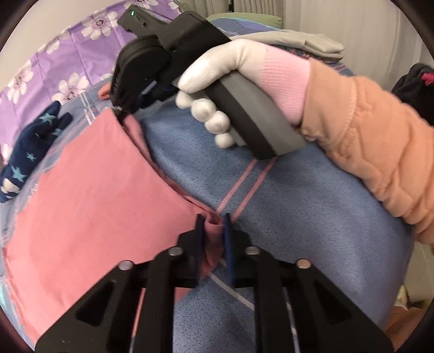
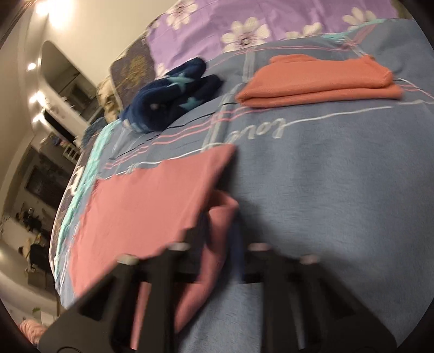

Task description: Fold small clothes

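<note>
A pink garment (image 1: pixel 95 190) lies flat on the blue blanket (image 1: pixel 298 217). My left gripper (image 1: pixel 213 230) is shut on its near corner, and a fold of pink cloth bunches between the fingers. At the cloth's far corner the right gripper (image 1: pixel 122 112), held by a white-gloved hand (image 1: pixel 217 78), pinches the edge. In the blurred right wrist view, my right gripper (image 2: pixel 220 233) is shut on a hanging fold of the pink garment (image 2: pixel 152 201).
A folded orange garment (image 2: pixel 320 81) rests further back on the blanket (image 2: pixel 339 190). A navy item with light stars (image 2: pixel 168 100) lies to the left (image 1: pixel 32 152). A purple flowered sheet (image 2: pixel 271 24) lies beyond. An orange sleeve (image 1: pixel 366 141) crosses the right side.
</note>
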Action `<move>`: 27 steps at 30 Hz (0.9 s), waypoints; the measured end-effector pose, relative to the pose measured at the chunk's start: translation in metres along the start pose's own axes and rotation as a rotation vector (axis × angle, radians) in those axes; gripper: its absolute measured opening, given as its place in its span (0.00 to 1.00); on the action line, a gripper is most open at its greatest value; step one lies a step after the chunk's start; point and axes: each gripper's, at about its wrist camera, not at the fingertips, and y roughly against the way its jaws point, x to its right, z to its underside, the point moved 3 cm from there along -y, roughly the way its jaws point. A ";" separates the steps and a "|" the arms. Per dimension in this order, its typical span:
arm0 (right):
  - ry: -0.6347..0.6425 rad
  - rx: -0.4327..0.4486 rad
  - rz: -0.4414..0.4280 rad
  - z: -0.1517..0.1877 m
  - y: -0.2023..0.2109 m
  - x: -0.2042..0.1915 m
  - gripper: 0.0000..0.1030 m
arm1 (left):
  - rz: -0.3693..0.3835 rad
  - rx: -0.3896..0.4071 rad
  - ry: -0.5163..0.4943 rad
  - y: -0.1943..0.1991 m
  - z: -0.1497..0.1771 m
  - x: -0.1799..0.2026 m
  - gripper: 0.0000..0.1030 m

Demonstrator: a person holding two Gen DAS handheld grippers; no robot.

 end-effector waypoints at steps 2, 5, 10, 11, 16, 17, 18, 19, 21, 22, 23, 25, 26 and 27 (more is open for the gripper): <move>-0.011 0.048 -0.039 -0.006 0.010 -0.002 0.03 | 0.091 0.011 0.014 0.008 0.000 -0.002 0.06; 0.009 0.074 -0.017 -0.012 0.013 -0.005 0.03 | 0.163 0.017 0.013 0.015 0.000 -0.003 0.06; -0.020 0.004 0.026 -0.003 -0.021 0.018 0.03 | 0.164 -0.016 -0.002 -0.003 0.009 0.004 0.06; -0.040 0.010 0.003 -0.003 -0.019 0.021 0.03 | 0.166 -0.013 0.000 -0.004 0.008 0.002 0.06; -0.075 0.031 -0.005 -0.005 -0.012 0.025 0.04 | 0.197 -0.008 0.008 -0.003 0.010 0.001 0.06; -0.080 0.036 0.000 -0.004 -0.011 0.026 0.04 | 0.200 -0.004 0.006 -0.003 0.010 0.001 0.06; -0.090 0.042 0.003 -0.004 -0.009 0.027 0.04 | 0.201 0.005 0.006 -0.001 0.011 0.001 0.08; -0.112 0.053 0.016 -0.004 -0.004 0.029 0.06 | 0.209 0.012 0.014 0.001 0.013 0.002 0.11; -0.170 0.066 0.066 -0.003 0.009 0.035 0.07 | 0.272 0.028 0.047 0.009 0.012 -0.001 0.12; -0.185 0.076 0.082 -0.002 0.016 0.037 0.09 | 0.320 0.040 0.065 0.015 0.011 -0.003 0.13; -0.191 0.088 0.099 -0.001 0.024 0.036 0.09 | 0.342 0.057 0.072 0.020 0.011 -0.003 0.15; -0.154 0.103 0.078 0.003 0.042 0.024 0.09 | 0.349 0.099 0.069 0.033 0.011 -0.004 0.19; -0.133 0.102 0.060 0.005 0.046 0.016 0.09 | 0.341 0.107 0.068 0.036 0.013 -0.005 0.24; -0.103 0.094 0.036 0.009 0.050 0.006 0.09 | 0.326 0.115 0.069 0.039 0.016 -0.007 0.26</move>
